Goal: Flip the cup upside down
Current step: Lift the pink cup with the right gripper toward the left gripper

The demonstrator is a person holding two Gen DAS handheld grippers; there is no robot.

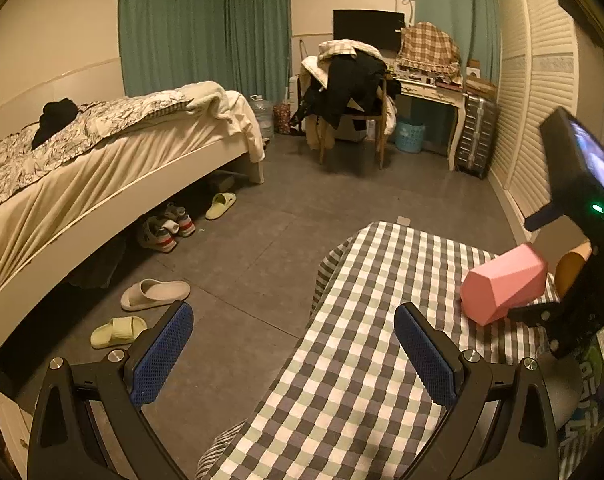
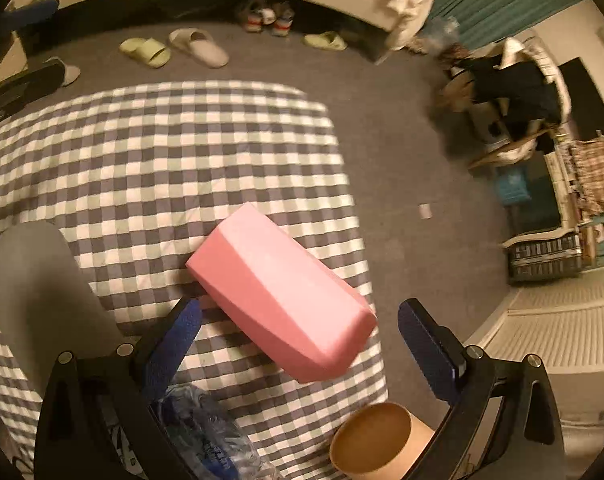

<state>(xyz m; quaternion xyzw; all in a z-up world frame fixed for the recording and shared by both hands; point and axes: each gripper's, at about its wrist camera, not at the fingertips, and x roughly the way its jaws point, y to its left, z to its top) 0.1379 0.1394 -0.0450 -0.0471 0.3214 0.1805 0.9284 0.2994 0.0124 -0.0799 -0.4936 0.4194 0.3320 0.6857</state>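
Bedroom w/ bed [image 1: 101, 152] and slippers on the floor is sitting behind a checkered tablecloth [image 2: 161, 152] covering the table. Pink cup [image 2: 279, 300], faceted, is tilting over the cloth near its right edge, apparently mid-flip; can't tell if it's touching the cloth. Right gripper [image 2: 299, 346] is hanging over it w/ fingers spread wide, pads not visibly touching the cup. Left gripper [image 1: 293, 354] is hovering wide apart too, holding nothing, well clear of the cup. To finish well, I'd say: close on the cup's flat sides, rotate till the mouth faces down, set it flat, avoiding the brown paper cup [image 2: 376, 442] and plastic bottle [image 2: 205, 436] nearby.
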